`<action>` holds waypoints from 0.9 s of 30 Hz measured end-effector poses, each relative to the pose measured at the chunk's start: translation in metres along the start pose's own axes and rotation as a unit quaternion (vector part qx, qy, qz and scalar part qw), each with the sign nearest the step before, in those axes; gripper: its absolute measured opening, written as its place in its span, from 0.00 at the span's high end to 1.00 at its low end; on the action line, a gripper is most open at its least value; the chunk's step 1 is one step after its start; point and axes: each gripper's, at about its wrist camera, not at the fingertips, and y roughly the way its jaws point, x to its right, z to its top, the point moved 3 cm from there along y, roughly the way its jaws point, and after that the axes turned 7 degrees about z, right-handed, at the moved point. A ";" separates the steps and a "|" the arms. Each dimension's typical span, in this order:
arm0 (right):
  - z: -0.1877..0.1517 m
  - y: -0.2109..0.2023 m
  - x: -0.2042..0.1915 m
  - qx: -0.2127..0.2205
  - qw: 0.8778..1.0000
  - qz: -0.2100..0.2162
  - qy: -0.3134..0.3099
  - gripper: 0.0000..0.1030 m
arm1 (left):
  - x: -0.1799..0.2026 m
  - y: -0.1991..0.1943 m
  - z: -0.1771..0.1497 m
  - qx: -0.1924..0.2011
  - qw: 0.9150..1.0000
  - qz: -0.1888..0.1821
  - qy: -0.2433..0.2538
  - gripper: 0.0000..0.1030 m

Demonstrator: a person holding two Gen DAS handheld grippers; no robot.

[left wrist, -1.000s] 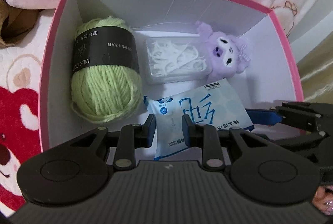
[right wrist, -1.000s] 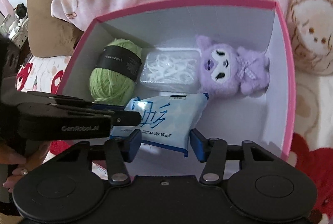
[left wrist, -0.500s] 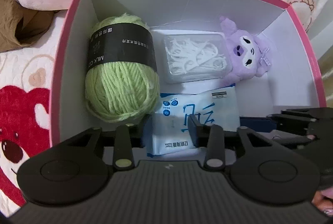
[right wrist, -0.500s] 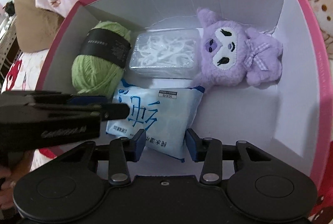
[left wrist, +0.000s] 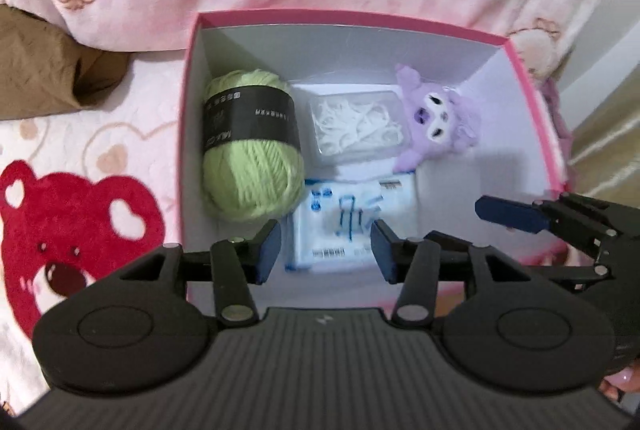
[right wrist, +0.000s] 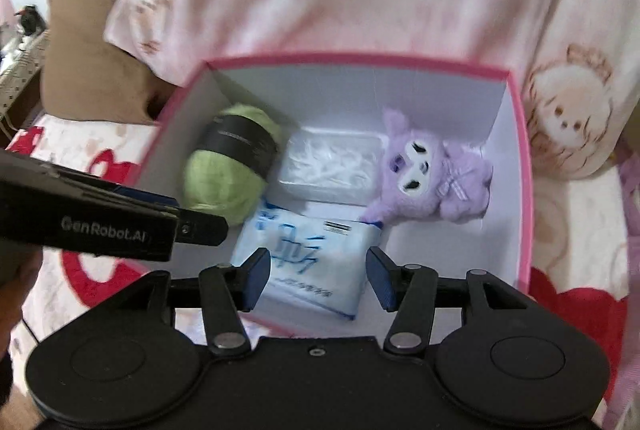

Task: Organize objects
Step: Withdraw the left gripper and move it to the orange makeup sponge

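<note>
You are holding both the left gripper [left wrist: 325, 247] and right gripper [right wrist: 319, 279] spread and empty above the pink box [left wrist: 532, 118], where the wet-wipes pack [left wrist: 344, 226] is lying just in front of the floss-pick case [left wrist: 358, 128], so packing looks finished and you should be backing away.

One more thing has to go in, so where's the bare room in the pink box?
Bare floor lies along the pink box's right wall, below the purple plush and right of the wipes pack. The left and back are crowded: yarn, floss-pick case.
</note>
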 end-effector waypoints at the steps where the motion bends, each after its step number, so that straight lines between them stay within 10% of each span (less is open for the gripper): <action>1: -0.001 -0.008 -0.005 0.004 1.000 0.003 -0.005 0.43 | -0.002 -0.009 -0.002 0.002 1.000 -0.001 0.003 0.50; 15: -0.041 -0.109 -0.091 0.032 0.997 0.016 -0.069 0.38 | -0.027 -0.119 -0.065 0.044 0.998 -0.003 0.052 0.39; 27: -0.099 -0.134 -0.132 0.016 0.995 0.026 -0.095 0.34 | -0.042 -0.138 -0.133 0.035 0.996 -0.027 0.075 0.31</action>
